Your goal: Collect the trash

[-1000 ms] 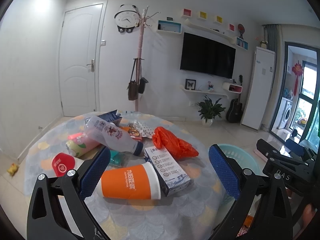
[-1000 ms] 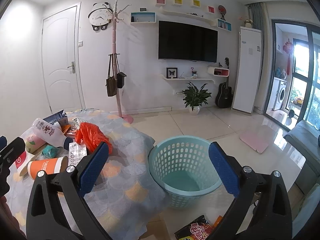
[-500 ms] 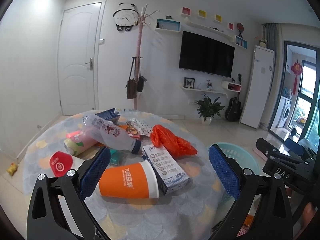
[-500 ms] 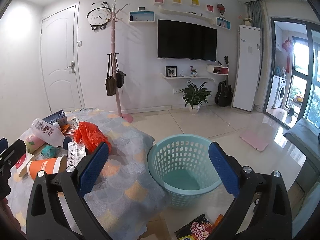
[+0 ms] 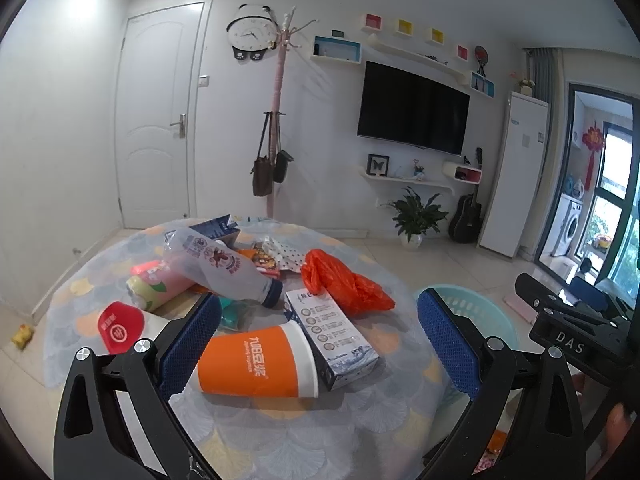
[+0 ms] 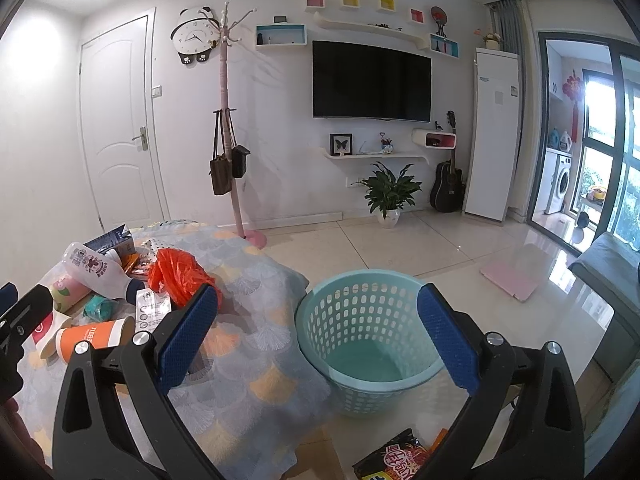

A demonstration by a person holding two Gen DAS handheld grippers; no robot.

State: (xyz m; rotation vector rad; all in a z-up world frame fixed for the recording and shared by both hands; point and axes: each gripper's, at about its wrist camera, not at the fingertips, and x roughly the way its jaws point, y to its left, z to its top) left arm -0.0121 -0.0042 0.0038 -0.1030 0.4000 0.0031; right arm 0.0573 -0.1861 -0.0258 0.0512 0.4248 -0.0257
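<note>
Both hand-held grippers spread, holding nothing: left (image 5: 318, 336) frames orange paper cup (image 5: 256, 362) lower centre; right (image 6: 318, 336) over teal perforated basket (image 6: 368, 344) beside tabletop (image 6: 256, 364) edge.

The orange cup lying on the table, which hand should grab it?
Probably left. The left tool is open with the orange cup lying between its fingers, while the right tool faces the basket.

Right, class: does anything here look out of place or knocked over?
Yes. The orange cup and bottle lie on their sides on the table, and a snack packet is on the floor beside the empty basket.
</note>
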